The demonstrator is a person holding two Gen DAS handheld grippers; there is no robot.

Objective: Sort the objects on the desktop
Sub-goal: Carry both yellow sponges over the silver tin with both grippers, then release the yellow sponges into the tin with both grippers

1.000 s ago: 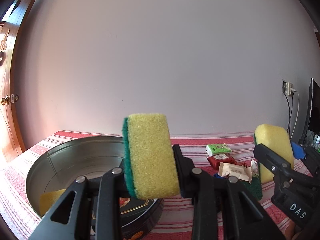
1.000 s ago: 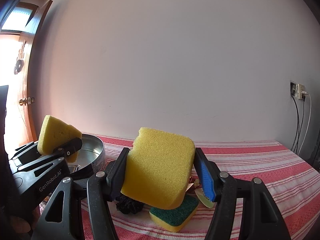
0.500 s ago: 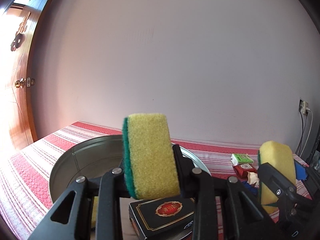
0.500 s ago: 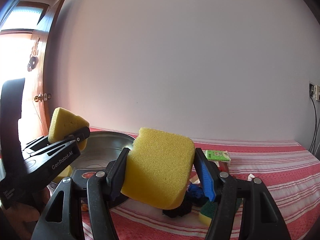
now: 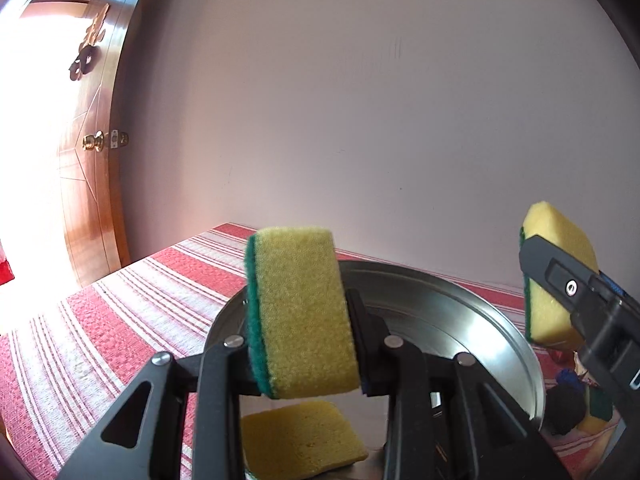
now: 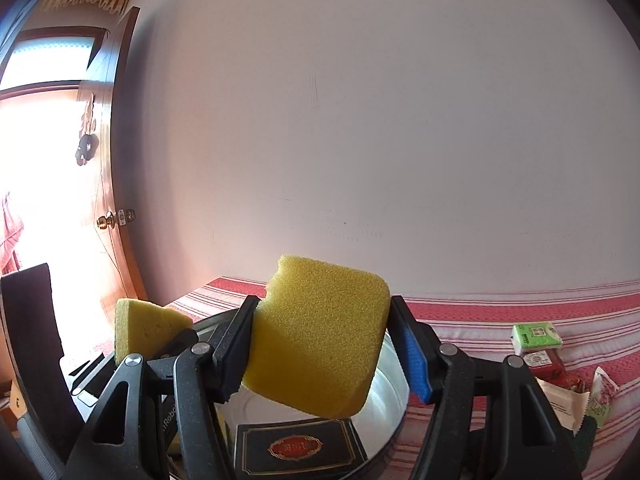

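My left gripper (image 5: 302,320) is shut on a yellow sponge with a green scouring side (image 5: 304,312), held above the round metal tin (image 5: 472,312). A yellow sponge (image 5: 300,444) lies inside the tin below it. My right gripper (image 6: 320,344) is shut on a second yellow sponge (image 6: 320,340), held over the tin's rim (image 6: 394,412); this sponge also shows at the right of the left wrist view (image 5: 556,276). The left gripper's sponge shows at the left of the right wrist view (image 6: 148,328). A black box with a red emblem (image 6: 298,446) lies in the tin.
The table has a red and white striped cloth (image 5: 120,320). On it to the right lie a green packet (image 6: 536,336), a red packet (image 6: 548,364), paper sachets (image 6: 580,400) and a black clump (image 5: 566,408). A wooden door (image 5: 92,140) stands at the left.
Both grippers have swung left with their sponges, from beside the pile of packets to over the metal tin. The grips have not changed.
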